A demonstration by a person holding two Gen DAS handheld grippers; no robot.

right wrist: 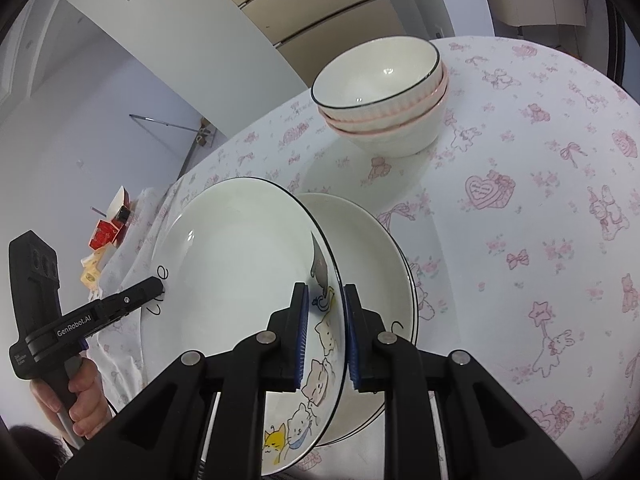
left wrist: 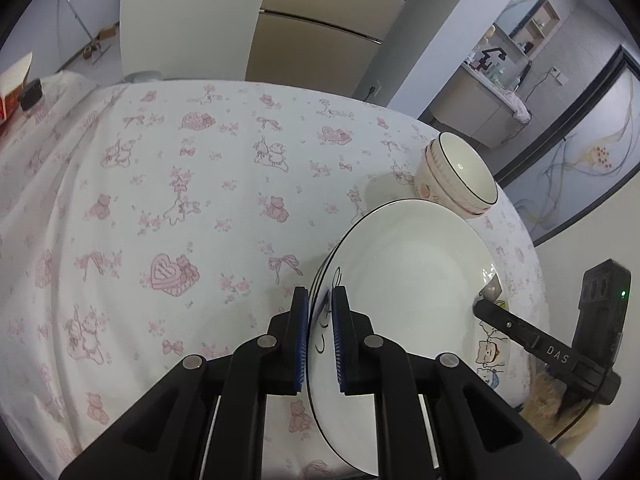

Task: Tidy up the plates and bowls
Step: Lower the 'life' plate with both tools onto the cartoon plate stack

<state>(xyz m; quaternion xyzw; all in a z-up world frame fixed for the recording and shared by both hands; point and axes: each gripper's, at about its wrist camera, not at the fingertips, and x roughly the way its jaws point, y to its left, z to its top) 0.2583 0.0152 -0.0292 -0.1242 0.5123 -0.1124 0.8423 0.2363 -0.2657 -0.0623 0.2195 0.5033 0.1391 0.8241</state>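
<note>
Two wrist fisheyes look steeply down at close range, from opposite rims of one plate (left wrist: 408,280), sharing the bowls (right wrist: 380,96).

Soft, even indoor light fills both views, cool and fairly bright. Small glints sparkle inside the stacked white ceramic bowls (right wrist: 380,76) and on the glossy white black-rimmed plate (left wrist: 404,264). Faint grey shadows pool on the pink-printed tablecloth (right wrist: 520,184). Fisheye bending curves every edge; black vignette rings the corners.
</note>
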